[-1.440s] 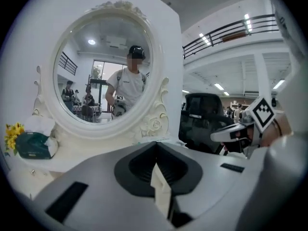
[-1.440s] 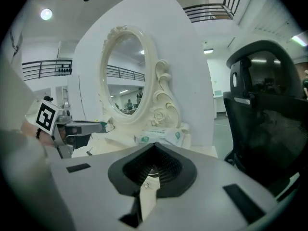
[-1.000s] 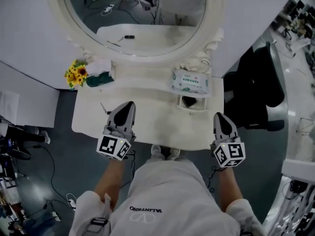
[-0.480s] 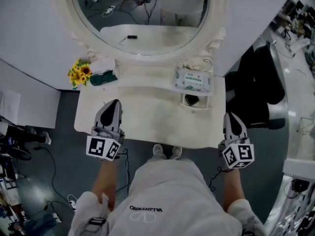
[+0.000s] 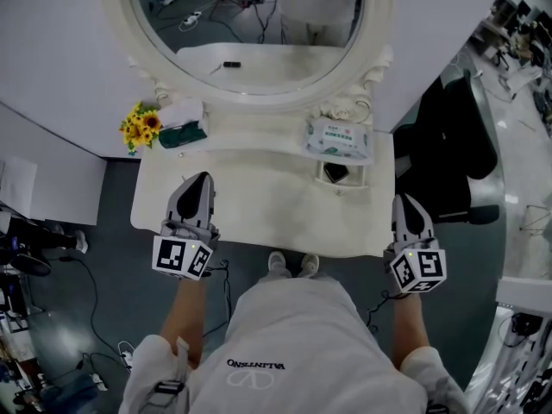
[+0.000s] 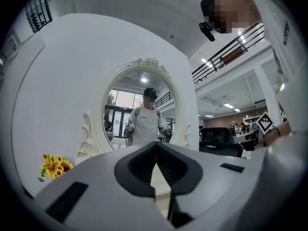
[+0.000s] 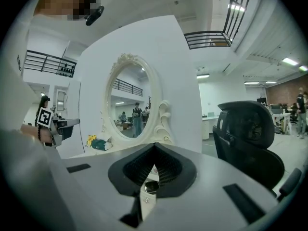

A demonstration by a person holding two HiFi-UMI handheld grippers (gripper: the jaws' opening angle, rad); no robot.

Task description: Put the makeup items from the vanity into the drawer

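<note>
The white vanity top [image 5: 259, 192] lies below the oval mirror [image 5: 250, 24]. At its right rear, a small drawer [image 5: 335, 175] stands open with a dark item inside, just in front of a pack of wipes [image 5: 338, 139]. My left gripper [image 5: 203, 182] hovers over the front left of the top, jaws shut and empty, pointing at the mirror [image 6: 142, 109]. My right gripper [image 5: 405, 201] hangs at the front right corner, about over the edge, also shut and empty. Below the right gripper's [image 7: 154, 148] shut tips, the dark item in the drawer [image 7: 150, 186] shows.
Sunflowers [image 5: 136, 128] and a green tissue box [image 5: 179, 132] sit at the back left of the top. A black office chair [image 5: 457, 153] stands close on the right. The person's legs and shoes [image 5: 289, 266] are at the front edge. Cables lie on the dark floor at left.
Both grippers drew back toward the person and apart: the left one went left, the right one right and off the corner. Over the last half second they hardly moved.
</note>
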